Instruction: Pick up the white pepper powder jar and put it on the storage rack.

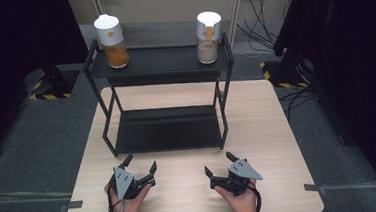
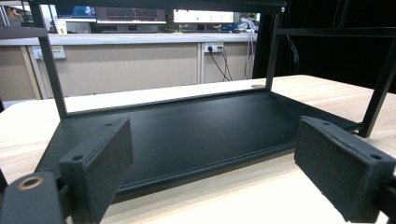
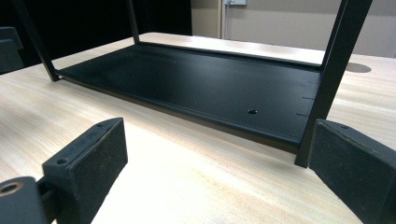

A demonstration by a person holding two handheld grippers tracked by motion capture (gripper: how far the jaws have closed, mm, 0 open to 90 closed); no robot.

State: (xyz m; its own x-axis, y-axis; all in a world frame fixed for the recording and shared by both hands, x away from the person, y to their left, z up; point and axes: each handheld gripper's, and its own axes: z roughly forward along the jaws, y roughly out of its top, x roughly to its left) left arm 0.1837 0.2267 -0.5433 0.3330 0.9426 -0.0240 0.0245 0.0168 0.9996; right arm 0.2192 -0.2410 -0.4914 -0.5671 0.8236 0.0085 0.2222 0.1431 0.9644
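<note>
Grippers rest low on the near part of the wooden table (image 1: pixel 273 130), one in each hand, and both are empty. The left gripper (image 1: pixel 140 165) has its jaws spread wide apart with nothing between them; the right gripper (image 1: pixel 219 165) is the same, jaws apart and holding nothing. In both gripper views the black pads stand far from each other, and the lower shelf (image 2: pixel 187 130) of the black rack (image 1: pixel 225 58) lies just ahead of them, bare.

The two jars stand on the top shelf of the rack, well apart from each other and well apart from the grippers. The jar with orange powder (image 1: pixel 112 41) is at the left end, and the jar with pale powder (image 1: pixel 208 37) is at the right end — both upright, both with a white lid.

To my judgement this is the very start of the work: no jar is touched yet, and the hands are only waiting in front of the rack. The next move probably calls for a reach forward and upward over the front of the rack, each gripper to the jar on its own side. The jaws should stay open until they are around the body of the jar, below the lid — and close gently, because a tall jar can tip on a narrow shelf.
</note>
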